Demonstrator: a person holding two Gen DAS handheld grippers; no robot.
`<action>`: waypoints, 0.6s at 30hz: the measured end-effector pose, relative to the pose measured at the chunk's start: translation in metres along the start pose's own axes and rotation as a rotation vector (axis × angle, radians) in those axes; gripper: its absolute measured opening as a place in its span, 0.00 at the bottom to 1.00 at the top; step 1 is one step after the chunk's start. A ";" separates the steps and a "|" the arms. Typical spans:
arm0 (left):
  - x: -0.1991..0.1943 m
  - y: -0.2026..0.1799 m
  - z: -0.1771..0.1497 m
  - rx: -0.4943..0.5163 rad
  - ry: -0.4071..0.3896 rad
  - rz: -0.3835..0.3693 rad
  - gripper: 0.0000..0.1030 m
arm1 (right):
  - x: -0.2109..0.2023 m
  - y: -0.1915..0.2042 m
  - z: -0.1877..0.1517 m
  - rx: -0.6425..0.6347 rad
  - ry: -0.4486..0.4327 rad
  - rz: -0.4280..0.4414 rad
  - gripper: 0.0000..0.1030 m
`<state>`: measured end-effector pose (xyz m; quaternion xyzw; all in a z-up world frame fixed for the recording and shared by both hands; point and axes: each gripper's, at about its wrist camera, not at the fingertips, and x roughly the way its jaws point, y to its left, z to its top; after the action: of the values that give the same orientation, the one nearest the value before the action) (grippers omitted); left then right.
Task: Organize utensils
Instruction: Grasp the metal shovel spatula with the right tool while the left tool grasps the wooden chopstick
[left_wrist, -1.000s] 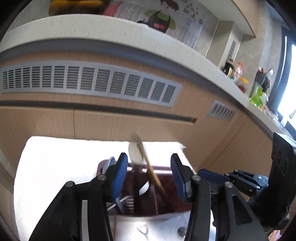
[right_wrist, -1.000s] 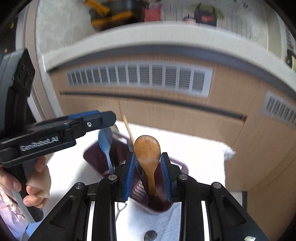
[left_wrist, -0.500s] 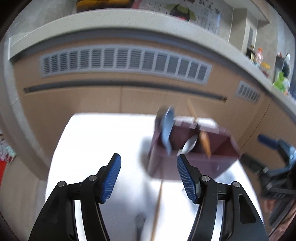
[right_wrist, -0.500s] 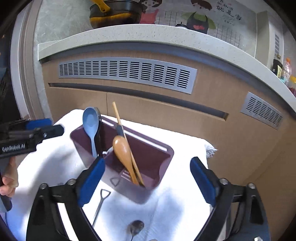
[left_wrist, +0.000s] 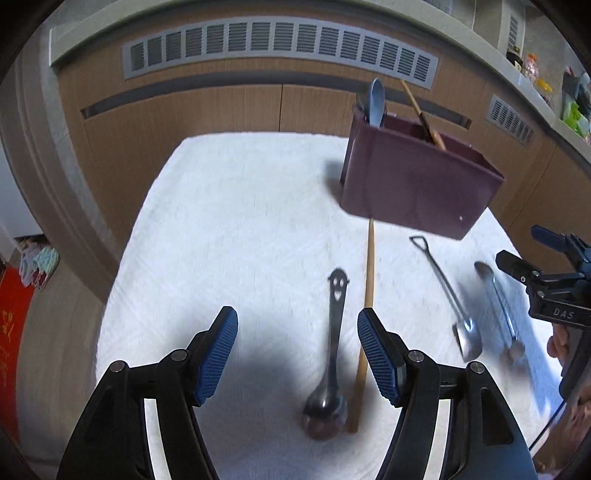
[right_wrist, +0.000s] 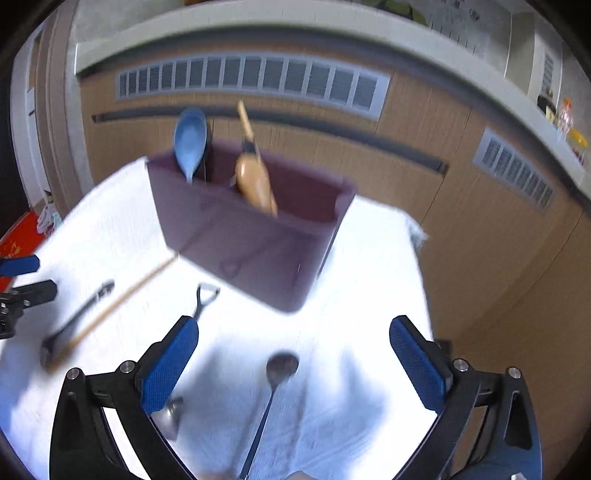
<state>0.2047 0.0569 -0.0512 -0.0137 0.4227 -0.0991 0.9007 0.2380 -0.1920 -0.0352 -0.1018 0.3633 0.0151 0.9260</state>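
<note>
Two grippers above loose utensils on a white towel (left_wrist: 229, 221), maroon utensil holder (left_wrist: 417, 184) at the far side.

Left gripper (left_wrist: 297, 354): fingers (left_wrist: 218, 354) still spreading, grasping nothing, poised over a steel spoon with a smiley-face handle (left_wrist: 334, 332) and a wooden chopstick (left_wrist: 367, 295) lying just beside it. Right gripper (right_wrist: 293, 365): fingers (right_wrist: 168, 369) spreading to nearly full width, empty, over a long-handled steel spoon (right_wrist: 275, 384) lying between them on the towel. Shovel-handled spoon (left_wrist: 445, 291) flat on the towel between the chopstick and the long spoon. In the holder, standing: blue spoon (right_wrist: 190, 142) in the left end, wooden spoon (right_wrist: 255, 182) and a second chopstick (right_wrist: 245, 122) leaning near the middle. Behind the towel: wooden cabinet fronts with grey vent grilles (left_wrist: 277, 40).
</note>
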 end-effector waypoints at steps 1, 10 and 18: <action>0.003 0.000 -0.001 -0.005 0.011 0.000 0.66 | 0.003 0.002 -0.004 -0.002 0.011 0.003 0.99; 0.008 0.001 -0.022 0.000 0.063 -0.051 0.66 | 0.003 0.028 -0.029 -0.046 0.066 0.119 0.91; 0.005 -0.005 -0.021 0.008 0.054 -0.063 0.66 | 0.028 0.059 -0.022 -0.038 0.173 0.242 0.37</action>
<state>0.1909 0.0521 -0.0674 -0.0208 0.4458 -0.1292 0.8855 0.2383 -0.1402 -0.0801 -0.0755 0.4511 0.1247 0.8805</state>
